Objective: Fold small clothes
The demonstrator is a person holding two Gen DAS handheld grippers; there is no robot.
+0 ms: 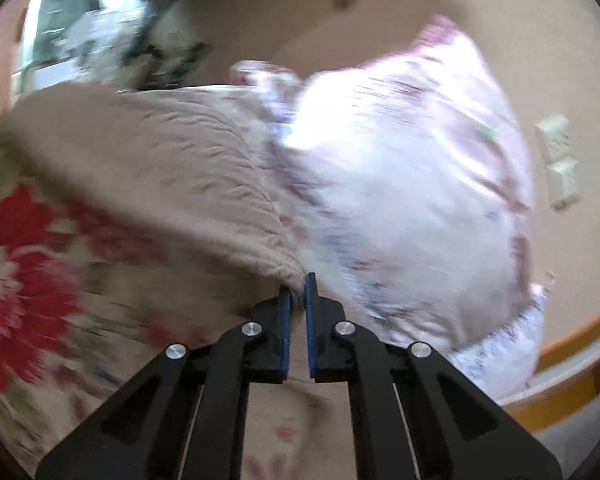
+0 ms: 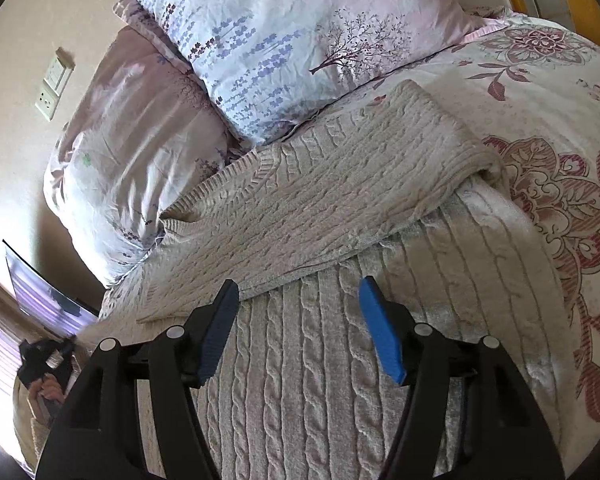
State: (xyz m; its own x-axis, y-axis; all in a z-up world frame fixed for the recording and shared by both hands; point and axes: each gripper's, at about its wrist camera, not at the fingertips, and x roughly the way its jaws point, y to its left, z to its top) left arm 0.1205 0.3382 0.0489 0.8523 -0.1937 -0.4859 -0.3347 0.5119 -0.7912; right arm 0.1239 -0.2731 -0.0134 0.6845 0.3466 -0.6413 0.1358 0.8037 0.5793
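The left tool (image 1: pixel 298 294) is pinched tight on the sweater's (image 2: pixel 320 208) edge, lifting it off the bed (image 2: pixel 540 80), while the right tool (image 2: pixel 300 320) hangs open just above the flat knit.

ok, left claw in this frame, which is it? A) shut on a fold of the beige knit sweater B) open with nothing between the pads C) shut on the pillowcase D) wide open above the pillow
A: in the left wrist view the left claw has its blue pads nearly together with an edge of the beige knit sweater pinched between them, the cloth lifting away from the floral bedspread.
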